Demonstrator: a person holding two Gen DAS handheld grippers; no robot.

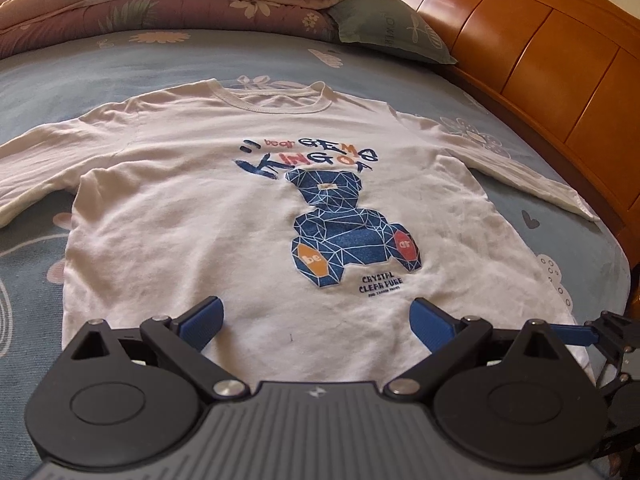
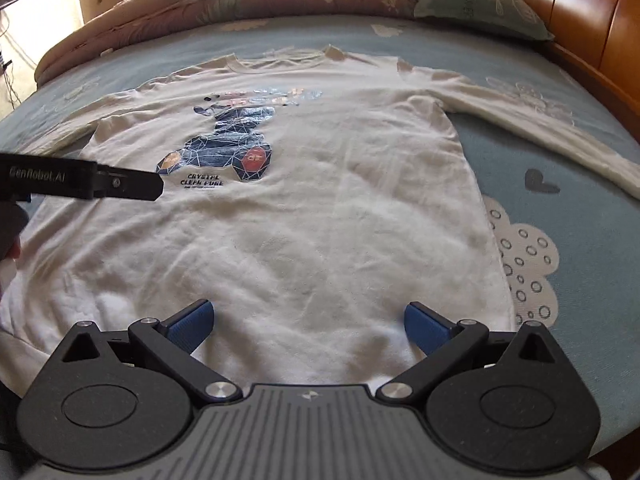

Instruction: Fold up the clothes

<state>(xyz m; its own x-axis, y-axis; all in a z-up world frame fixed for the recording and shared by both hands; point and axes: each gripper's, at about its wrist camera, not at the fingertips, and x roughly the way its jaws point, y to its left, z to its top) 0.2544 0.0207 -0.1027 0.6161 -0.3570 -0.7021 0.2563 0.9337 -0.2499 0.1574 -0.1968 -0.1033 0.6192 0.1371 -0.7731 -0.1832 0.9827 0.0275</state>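
- Left wrist view: my left gripper [image 1: 316,316] hung released over the hem.
- Right wrist view: my right gripper [image 2: 308,322] likewise gaped, empty.
- White long-sleeved shirt [image 1: 224,208] lay flat, print up, on the blue bedsheet [image 1: 80,68].

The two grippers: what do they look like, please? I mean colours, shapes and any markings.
The left gripper and the right gripper look alike: a grey ribbed body with a small emblem, two round black discs, black linkage arms with silver pins, and blue textured fingers. In the right wrist view, the left gripper shows from the side as a black bar printed "GenRobot.AI".
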